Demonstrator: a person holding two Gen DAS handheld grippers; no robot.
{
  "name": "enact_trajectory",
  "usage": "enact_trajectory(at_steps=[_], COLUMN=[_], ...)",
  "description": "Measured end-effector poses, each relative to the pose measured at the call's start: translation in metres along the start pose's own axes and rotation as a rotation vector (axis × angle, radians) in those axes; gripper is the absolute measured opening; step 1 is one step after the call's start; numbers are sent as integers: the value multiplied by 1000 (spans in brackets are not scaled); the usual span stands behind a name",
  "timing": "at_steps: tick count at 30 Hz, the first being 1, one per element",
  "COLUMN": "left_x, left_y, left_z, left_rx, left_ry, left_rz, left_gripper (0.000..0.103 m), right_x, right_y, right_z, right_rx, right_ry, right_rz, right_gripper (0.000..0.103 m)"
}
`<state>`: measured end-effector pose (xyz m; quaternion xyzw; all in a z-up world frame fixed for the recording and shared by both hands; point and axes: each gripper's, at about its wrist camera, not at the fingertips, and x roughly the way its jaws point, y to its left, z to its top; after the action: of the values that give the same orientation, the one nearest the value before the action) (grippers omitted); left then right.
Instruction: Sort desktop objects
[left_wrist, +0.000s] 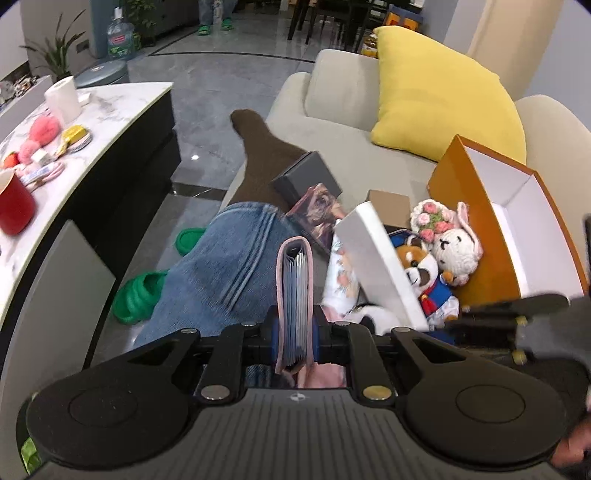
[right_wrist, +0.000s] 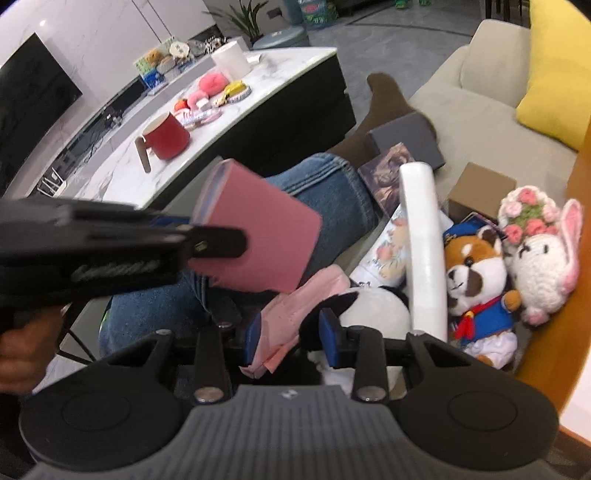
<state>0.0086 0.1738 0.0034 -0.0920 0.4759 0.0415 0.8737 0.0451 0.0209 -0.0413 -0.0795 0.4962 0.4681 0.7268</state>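
Observation:
My left gripper (left_wrist: 294, 332) is shut on a pink card holder (left_wrist: 294, 288) that stands on edge between its pads, above a person's jeans leg. The right wrist view shows that holder (right_wrist: 258, 236) lifted at the left. My right gripper (right_wrist: 291, 339) hangs over a pink cloth (right_wrist: 295, 302) and a panda plush (right_wrist: 373, 306). Its blue pads stand apart and neither one visibly presses on anything. An orange box (left_wrist: 461, 173) on the sofa holds a fox plush (left_wrist: 421, 266) and a knitted bunny (left_wrist: 456, 247). A white lid (left_wrist: 373, 251) leans against them.
A marble table (left_wrist: 122, 107) at the left bears a red mug (left_wrist: 14, 206), a paper roll (left_wrist: 62, 98) and pink toys. On the sofa (left_wrist: 332, 110) lie a yellow cushion (left_wrist: 443, 96), a grey box (left_wrist: 306, 177) and a picture book (left_wrist: 317, 214). Green slippers (left_wrist: 136, 295) sit on the floor.

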Motion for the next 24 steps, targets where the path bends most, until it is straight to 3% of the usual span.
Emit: enact_trajectory(at_steps=[6,16,21,24], left_x=[-4,4,6,5], left_y=[15,26,29,31], left_z=[-7,-1,-1,-1], left_rx=[-65,-87,-95,-111], left_ry=[2,38,40,41], left_rz=[-40,-85,-100,-104], left_gripper=[18,19,19,19], right_x=[27,100,112,107], right_y=[-8,-28,-24,-23], right_z=[38,71,79,77], right_rx=[-66,54,22,17], right_ry=[56,356,450,451], right_rz=[-105,-65,-79,-80], right_gripper=[37,35,36,31])
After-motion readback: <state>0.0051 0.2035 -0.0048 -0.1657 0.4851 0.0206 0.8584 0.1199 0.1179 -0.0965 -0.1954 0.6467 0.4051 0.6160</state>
